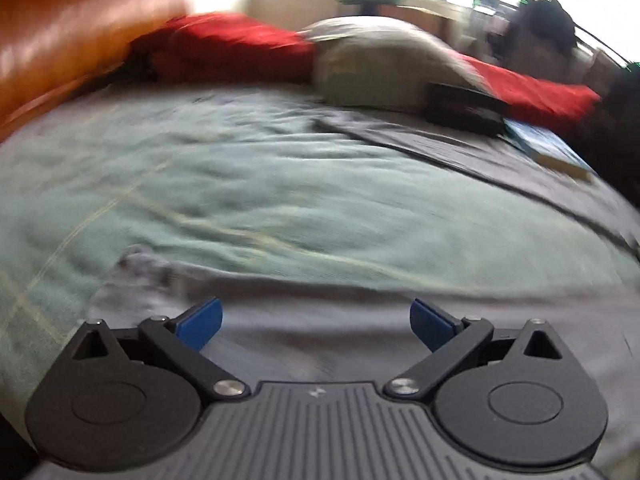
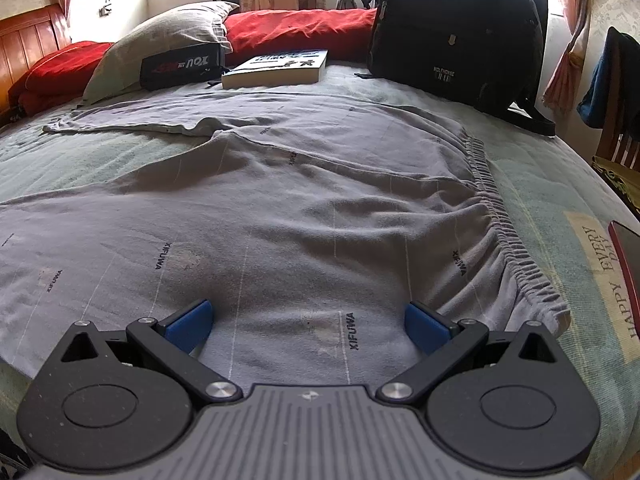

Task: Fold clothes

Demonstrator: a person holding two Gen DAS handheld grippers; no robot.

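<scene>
Grey trousers [image 2: 280, 200] with small printed logos lie spread flat on the bed, the elastic waistband [image 2: 504, 232] to the right and one leg [image 2: 140, 118] stretching far left. My right gripper [image 2: 307, 324] hovers open low over the near part of the trousers, nothing between its blue pads [image 2: 188, 326]. The left wrist view is motion-blurred. There my left gripper [image 1: 316, 324] is open above the end of a grey trouser leg [image 1: 320, 332], with the other leg [image 1: 440, 148] running across the far right.
A pale green bedspread [image 1: 200, 184] covers the bed. At the far side lie red bedding [image 2: 300, 28], a grey pillow [image 2: 160, 40], a black case [image 2: 180, 66], a book [image 2: 276, 66] and a black backpack [image 2: 452, 28]. An orange wooden headboard [image 1: 60, 28] stands left. A red-edged flat object [image 2: 626, 256] lies at the right edge.
</scene>
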